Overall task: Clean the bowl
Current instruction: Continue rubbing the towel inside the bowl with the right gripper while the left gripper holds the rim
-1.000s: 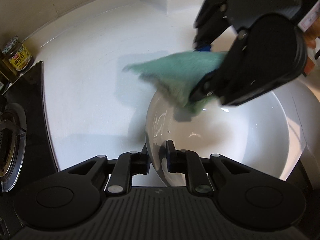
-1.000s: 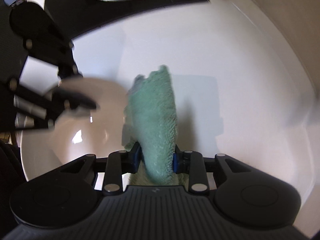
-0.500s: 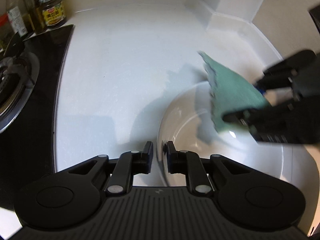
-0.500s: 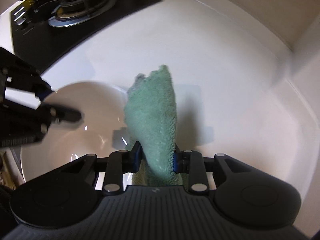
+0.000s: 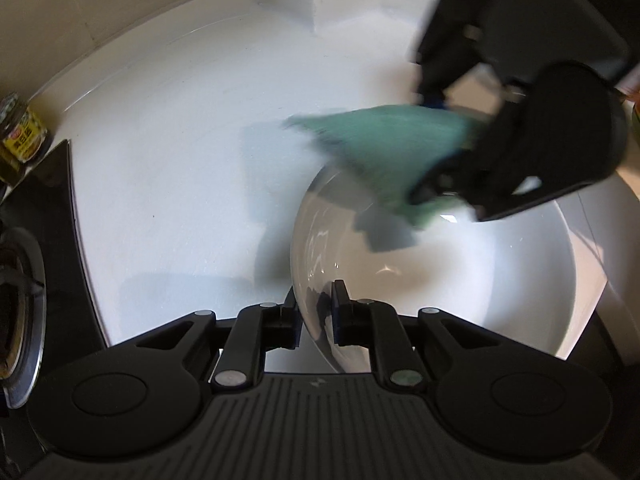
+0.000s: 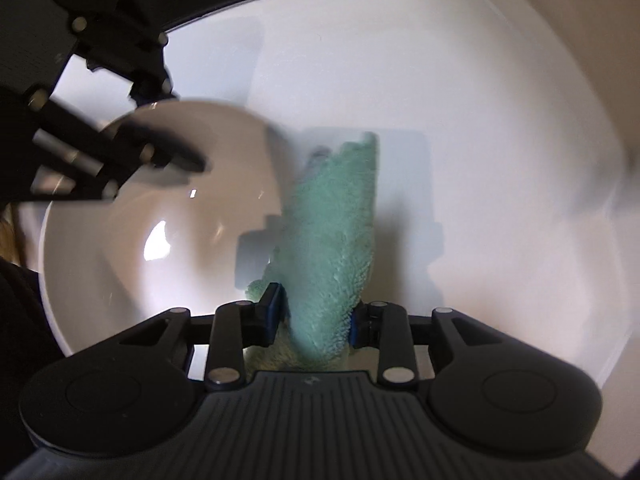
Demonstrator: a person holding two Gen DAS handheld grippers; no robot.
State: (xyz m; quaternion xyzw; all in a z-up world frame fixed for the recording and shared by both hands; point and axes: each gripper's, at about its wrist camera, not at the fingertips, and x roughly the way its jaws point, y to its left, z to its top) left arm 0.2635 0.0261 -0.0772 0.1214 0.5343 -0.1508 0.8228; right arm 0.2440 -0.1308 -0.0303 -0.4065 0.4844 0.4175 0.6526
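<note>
Two hand-held grippers are working over a white worktop (image 5: 168, 152). The left hand-held gripper (image 5: 316, 316) is pinching the near rim of the white bowl (image 5: 460, 280), one finger outside the wall and one inside, holding it tilted just above the worktop. The right hand-held gripper (image 6: 316, 316) is carrying a green cloth (image 6: 336, 240) between its fingers; its jaws are opening at this moment, yet the cloth is filling the whole gap and both blue pads are touching it. Seen from the left wrist, the cloth (image 5: 392, 152) is lying blurred across the bowl's far rim, its lower end dipping inside. From the right wrist, the bowl (image 6: 132, 248) is sitting left of the cloth. A labelled jar (image 5: 22, 140) is standing at the worktop's far left edge, beside a black hob (image 5: 48, 248) with a burner.
</note>
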